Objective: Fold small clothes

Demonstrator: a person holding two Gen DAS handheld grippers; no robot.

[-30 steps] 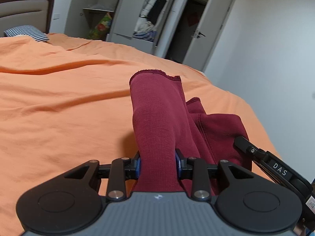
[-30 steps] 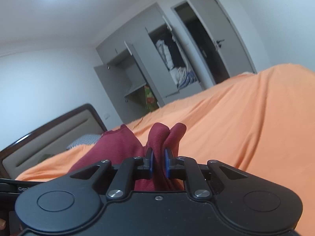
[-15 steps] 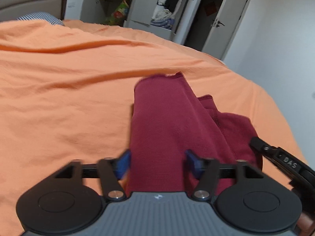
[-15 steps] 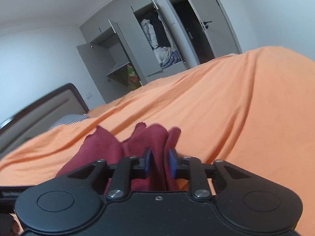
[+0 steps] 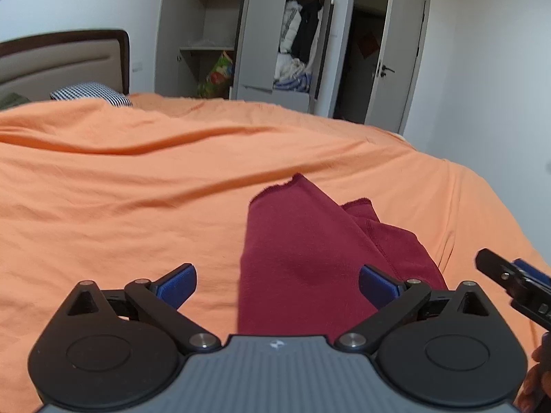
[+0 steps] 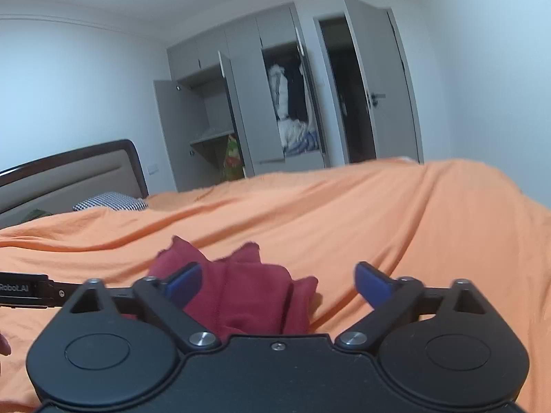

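A small dark red garment (image 5: 310, 251) lies bunched on the orange bedsheet (image 5: 120, 213), its raw-edged end pointing away from me. My left gripper (image 5: 277, 284) stands open just above its near end, the blue pads (image 5: 177, 284) spread wide and off the cloth. In the right wrist view the same garment (image 6: 248, 292) lies under and ahead of my right gripper (image 6: 279, 282), which is open too, with nothing between its fingers. The tip of the right gripper (image 5: 509, 278) shows at the right edge of the left wrist view.
The orange bed fills the foreground, with a headboard (image 5: 69, 62) and a checked pillow (image 5: 91, 93) at the far left. Behind stands a grey wardrobe (image 5: 275, 41) with open doors and clothes inside, beside an open room door (image 5: 396, 62). The bed's right edge (image 5: 499, 199) drops off near the garment.
Both grippers were shut on the red garment a second ago; both have opened wide and let it go. The cloth has dropped onto the sheet, and both cameras have tilted level.
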